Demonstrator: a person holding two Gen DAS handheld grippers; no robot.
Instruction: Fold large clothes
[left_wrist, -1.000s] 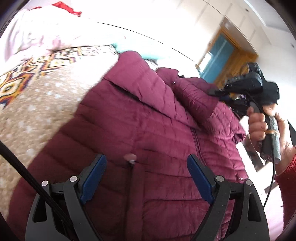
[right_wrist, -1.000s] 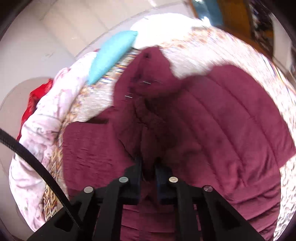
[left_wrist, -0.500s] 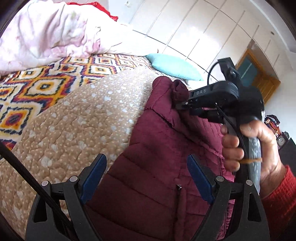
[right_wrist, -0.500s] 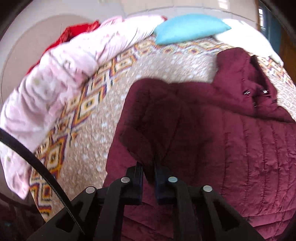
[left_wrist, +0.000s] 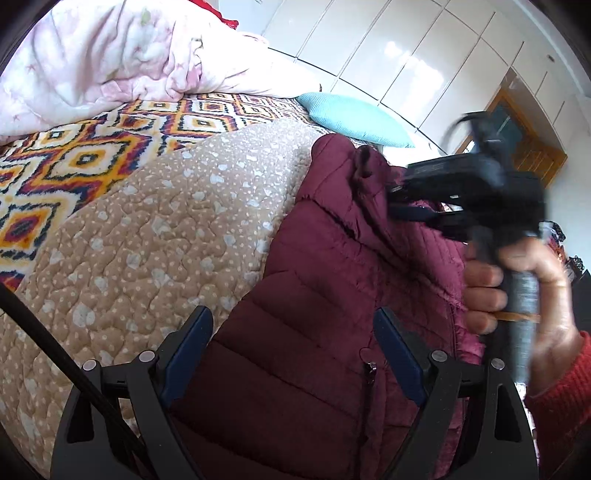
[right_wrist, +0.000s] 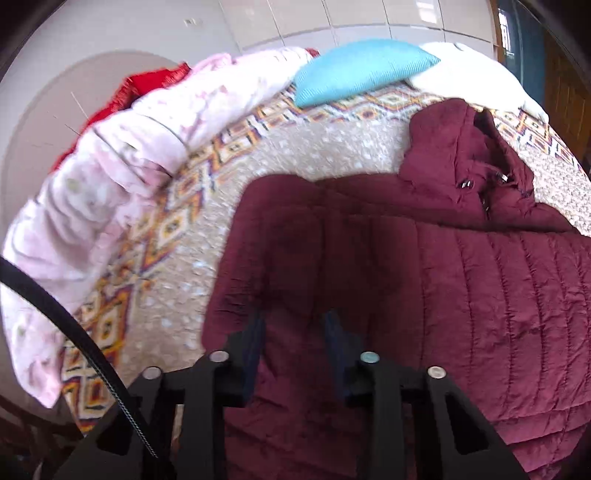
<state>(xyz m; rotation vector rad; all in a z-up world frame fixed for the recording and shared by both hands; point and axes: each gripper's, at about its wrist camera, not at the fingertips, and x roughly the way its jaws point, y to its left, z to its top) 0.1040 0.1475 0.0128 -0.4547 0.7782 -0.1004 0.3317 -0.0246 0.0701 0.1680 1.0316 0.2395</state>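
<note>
A maroon quilted jacket (left_wrist: 325, 295) lies on the bed, its hood (right_wrist: 458, 147) toward the pillows. In the right wrist view the jacket (right_wrist: 461, 288) is spread flat with one sleeve folded over its front. My left gripper (left_wrist: 293, 339) is open and empty just above the jacket's lower front, by the zipper. My right gripper (right_wrist: 295, 336) has its jaws parted over the folded sleeve, with no cloth pinched between them. The right gripper also shows in the left wrist view (left_wrist: 402, 201), blurred, above the jacket's shoulder.
The bed has a beige dotted quilt (left_wrist: 147, 240) over a bright diamond-pattern blanket (left_wrist: 74, 158). A pink comforter (right_wrist: 110, 177) is bunched at the left. A teal pillow (right_wrist: 362, 66) and a white pillow (right_wrist: 476, 70) lie at the head. White wardrobe doors (left_wrist: 406, 55) stand behind.
My right gripper carried the sleeve across the jacket and has now opened, letting the cloth go. My left gripper stayed open and shifted toward the jacket's left edge.
</note>
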